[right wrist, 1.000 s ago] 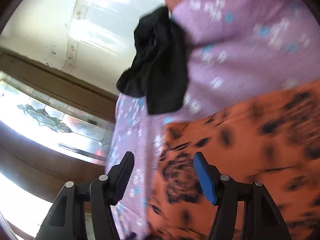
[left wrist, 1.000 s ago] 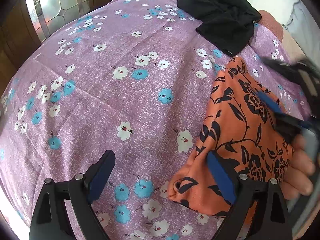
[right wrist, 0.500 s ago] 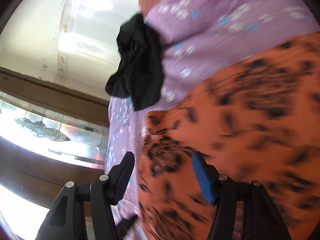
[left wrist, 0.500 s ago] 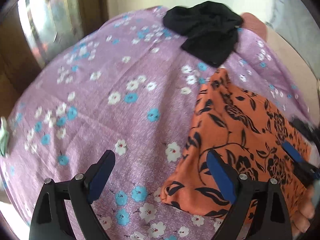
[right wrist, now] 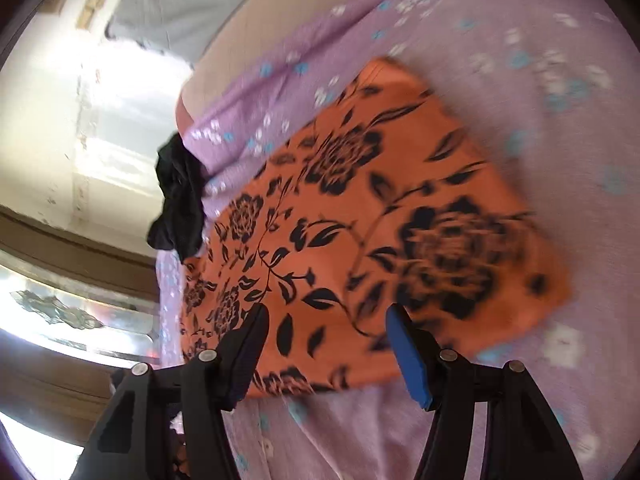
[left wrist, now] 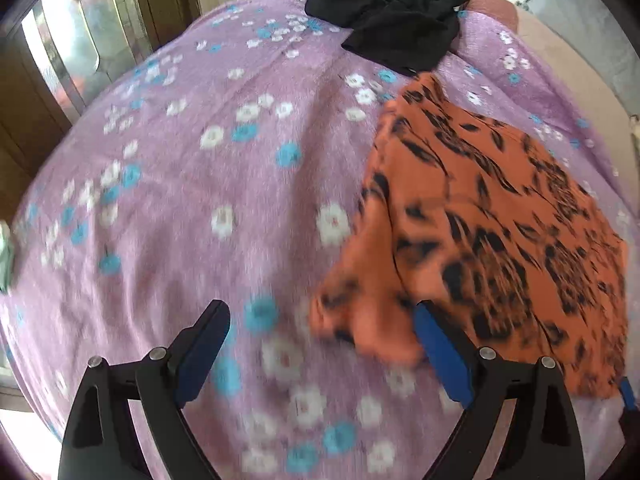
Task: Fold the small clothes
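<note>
An orange garment with black flowers (left wrist: 500,220) lies flat on the purple flowered bedspread (left wrist: 200,180), at the right of the left wrist view. My left gripper (left wrist: 320,344) hovers open over its near left corner, holding nothing. From the other side, the same orange garment (right wrist: 360,216) fills the middle of the right wrist view. My right gripper (right wrist: 324,332) is open above its near edge, with nothing pinched between the pads. A crumpled black garment (left wrist: 388,12) sits at the far end of the bed, seen again as the black garment (right wrist: 178,200) at the left.
A wooden-framed window (left wrist: 68,48) stands left of the bed. A pale wall (right wrist: 100,92) lies beyond the bed's far edge. A small green cloth (left wrist: 5,256) shows at the far left edge. Bare bedspread (right wrist: 580,140) spreads right of the orange garment.
The right gripper has swung fast across the orange garment and back to its near edge, leaving the left wrist view. The left gripper slid a little; the garment lies more spread out.
</note>
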The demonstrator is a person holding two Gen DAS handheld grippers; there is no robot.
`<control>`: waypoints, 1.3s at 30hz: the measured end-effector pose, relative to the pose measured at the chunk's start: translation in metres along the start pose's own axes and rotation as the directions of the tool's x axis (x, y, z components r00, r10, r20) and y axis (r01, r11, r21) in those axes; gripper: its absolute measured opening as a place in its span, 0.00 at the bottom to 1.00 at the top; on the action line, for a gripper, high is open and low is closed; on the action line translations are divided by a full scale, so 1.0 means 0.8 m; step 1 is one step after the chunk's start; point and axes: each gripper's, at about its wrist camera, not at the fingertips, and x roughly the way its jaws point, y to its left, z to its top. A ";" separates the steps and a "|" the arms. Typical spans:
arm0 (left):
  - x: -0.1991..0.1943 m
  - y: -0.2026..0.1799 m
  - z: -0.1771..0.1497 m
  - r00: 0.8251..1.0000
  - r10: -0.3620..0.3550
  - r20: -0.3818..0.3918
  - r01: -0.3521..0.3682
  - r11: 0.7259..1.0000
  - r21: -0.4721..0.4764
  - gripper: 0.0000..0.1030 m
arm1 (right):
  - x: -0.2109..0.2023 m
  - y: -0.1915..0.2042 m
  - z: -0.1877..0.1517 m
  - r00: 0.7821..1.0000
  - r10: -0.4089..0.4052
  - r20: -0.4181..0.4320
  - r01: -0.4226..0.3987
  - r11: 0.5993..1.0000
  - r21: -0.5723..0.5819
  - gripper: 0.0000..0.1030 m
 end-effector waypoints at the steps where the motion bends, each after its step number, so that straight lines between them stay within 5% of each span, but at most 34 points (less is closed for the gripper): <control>1: -0.003 0.003 -0.010 0.999 -0.040 -0.021 0.040 0.999 -0.017 0.91 | -0.009 -0.003 -0.002 1.000 0.009 0.006 -0.009 1.000 0.010 0.63; 6: -0.013 0.009 -0.047 0.953 -0.299 -0.060 0.291 0.951 -0.108 0.91 | -0.033 -0.044 -0.020 0.999 0.047 0.009 -0.047 0.990 0.131 0.66; 10: -0.002 0.012 -0.053 0.857 -0.513 -0.056 0.488 0.841 -0.231 0.91 | -0.033 -0.070 -0.027 1.000 0.024 0.002 -0.024 0.981 0.192 0.67; 13: 0.004 0.012 -0.042 0.843 -0.538 -0.009 0.517 0.813 -0.268 0.91 | -0.027 -0.086 -0.025 1.000 0.004 -0.007 -0.002 0.971 0.239 0.68; 18: 0.026 0.003 -0.018 0.795 -0.605 0.045 0.585 0.744 -0.324 0.91 | -0.011 -0.091 -0.013 0.999 0.016 0.029 -0.023 0.966 0.258 0.72; 26: 0.041 -0.014 0.004 0.764 -0.635 0.112 0.633 0.706 -0.318 0.91 | 0.030 -0.070 0.019 0.993 0.086 0.077 -0.101 0.971 0.216 0.74; 28: 0.040 -0.011 0.006 0.755 -0.642 0.135 0.646 0.692 -0.322 0.84 | 0.038 -0.068 0.030 0.989 0.112 0.092 -0.129 0.969 0.212 0.74; 32: 0.047 -0.019 0.010 0.796 -0.596 0.109 0.599 0.746 -0.292 0.68 | 0.059 -0.061 0.045 0.978 0.153 0.144 -0.180 0.963 0.202 0.74; 35: 0.049 -0.019 0.014 0.794 -0.597 0.111 0.600 0.741 -0.301 0.68 | 0.075 -0.043 0.047 0.984 0.077 0.158 -0.095 0.989 0.111 0.70; 37: 0.051 -0.018 0.016 0.794 -0.598 0.112 0.600 0.740 -0.304 0.68 | 0.082 -0.031 0.047 0.987 0.027 0.156 -0.038 0.997 0.067 0.60; 38: 0.051 -0.018 0.017 0.793 -0.597 0.120 0.601 0.737 -0.309 0.67 | 0.083 -0.033 0.048 0.988 0.015 0.154 -0.026 0.997 0.069 0.40; 39: 0.052 -0.017 0.018 0.800 -0.587 0.126 0.593 0.740 -0.317 0.50 | 0.085 -0.039 0.049 0.988 -0.008 0.152 -0.005 0.996 0.086 0.24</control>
